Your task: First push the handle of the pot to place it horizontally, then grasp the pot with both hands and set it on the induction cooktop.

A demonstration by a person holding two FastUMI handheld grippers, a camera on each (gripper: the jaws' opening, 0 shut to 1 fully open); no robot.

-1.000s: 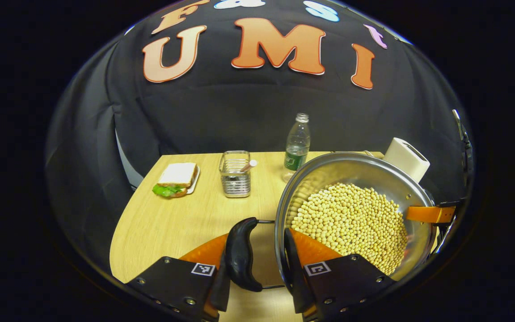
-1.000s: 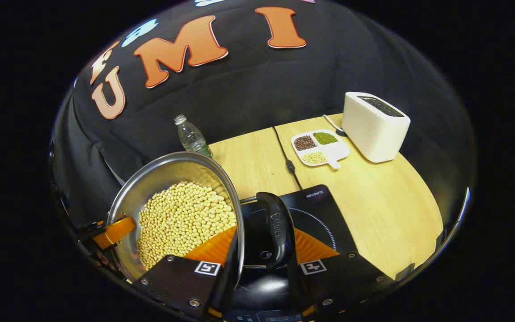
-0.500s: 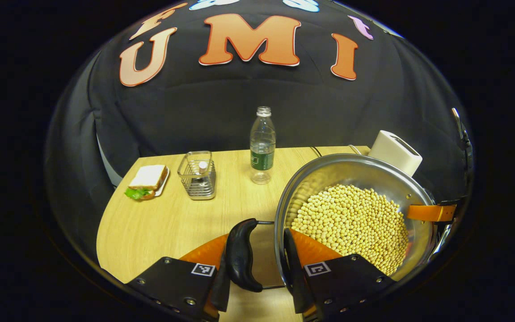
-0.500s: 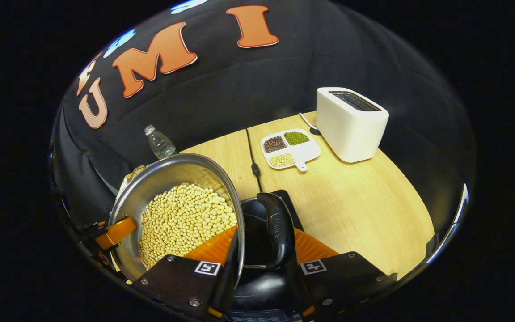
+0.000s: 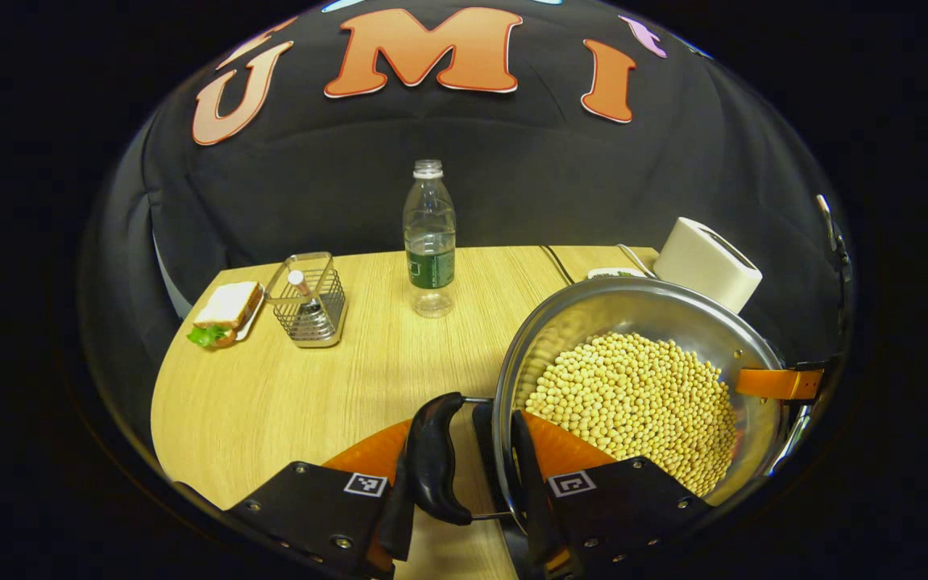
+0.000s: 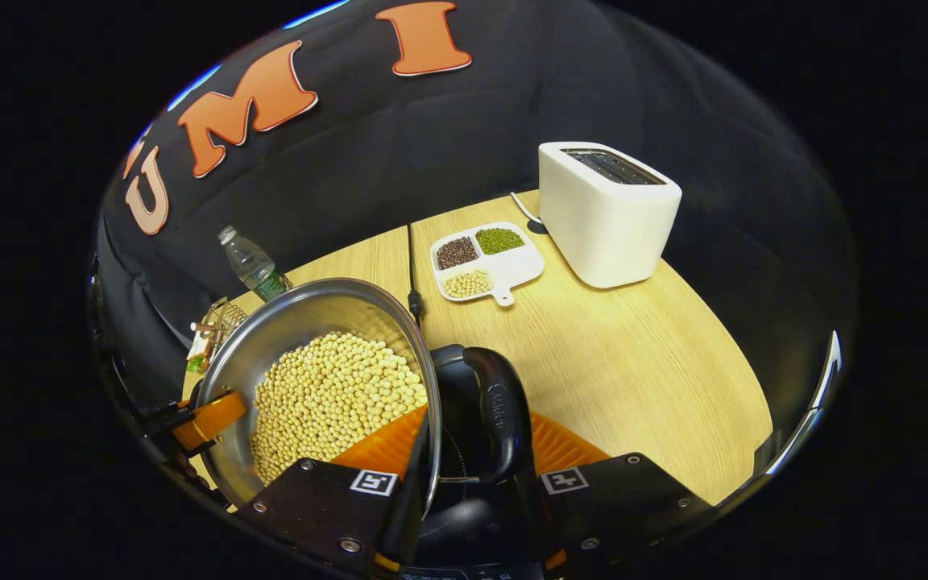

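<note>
A steel pot [image 5: 593, 314] full of pale beans [image 5: 633, 395] is held between both grippers. My left gripper [image 5: 464, 431] is shut on the pot's black left handle [image 5: 434, 459] and rim, one finger inside the pot. My right gripper [image 6: 476, 427] is shut the same way on the black right handle [image 6: 500, 419] of the pot [image 6: 303, 322]. The black induction cooktop [image 6: 452, 362] lies right under that handle; whether the pot touches it I cannot tell. Each gripper shows across the pot from the other: the right gripper [image 5: 778, 384], the left gripper [image 6: 206, 415].
On the wooden table [image 6: 633, 362] stand a white toaster [image 6: 605, 213], a divided dish of beans [image 6: 484, 258] and a black cord [image 6: 413, 298]. To the left are a water bottle [image 5: 429, 238], a wire basket [image 5: 308, 302] and a sandwich on a plate [image 5: 222, 310].
Both grippers have carried the pot to the right, over the cooktop, which now lies mostly hidden beneath it. The toaster looks nearer. Both grips are unchanged.
</note>
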